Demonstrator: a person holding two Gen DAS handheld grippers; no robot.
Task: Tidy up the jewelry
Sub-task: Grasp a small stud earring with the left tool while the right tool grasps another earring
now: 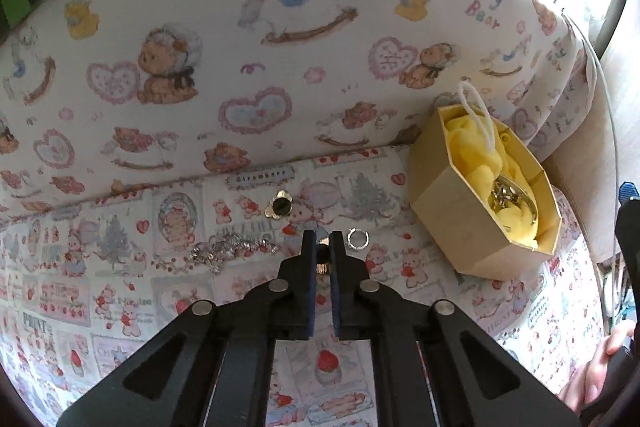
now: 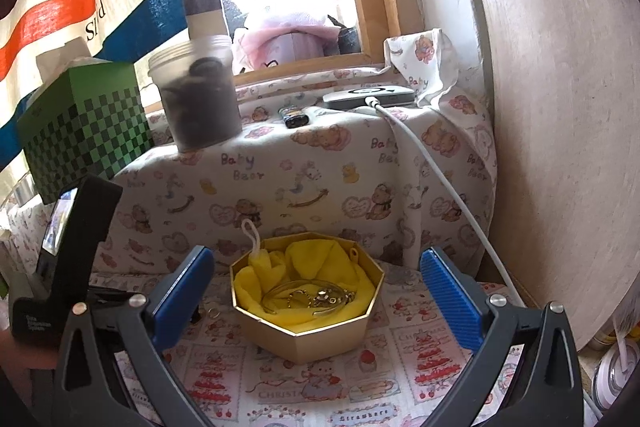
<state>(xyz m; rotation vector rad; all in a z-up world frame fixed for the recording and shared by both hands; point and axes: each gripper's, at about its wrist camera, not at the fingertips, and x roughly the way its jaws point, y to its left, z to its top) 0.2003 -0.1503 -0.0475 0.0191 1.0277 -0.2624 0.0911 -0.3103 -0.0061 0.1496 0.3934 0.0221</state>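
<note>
In the left wrist view my left gripper point(image 1: 323, 241) is shut on a small gold ring point(image 1: 322, 264) just above the printed cloth. A silver ring point(image 1: 357, 239) lies right of its tips, a sparkly silver chain point(image 1: 232, 249) to the left, and a black-and-gold flower earring point(image 1: 281, 205) beyond. A gold octagonal box point(image 1: 472, 227) with yellow lining holds gold jewelry at the right. In the right wrist view my right gripper point(image 2: 316, 295) is open and empty, its blue pads either side of the same box point(image 2: 312, 331), which holds a bangle and gold chain point(image 2: 316, 297).
A padded ledge covered in bear-print cloth point(image 2: 304, 183) rises behind the box. On it stand a plastic jar point(image 2: 196, 95), a green checkered box point(image 2: 84, 131), a lighter point(image 2: 294, 117) and a charging device with a white cable point(image 2: 424, 155). A wall is at the right.
</note>
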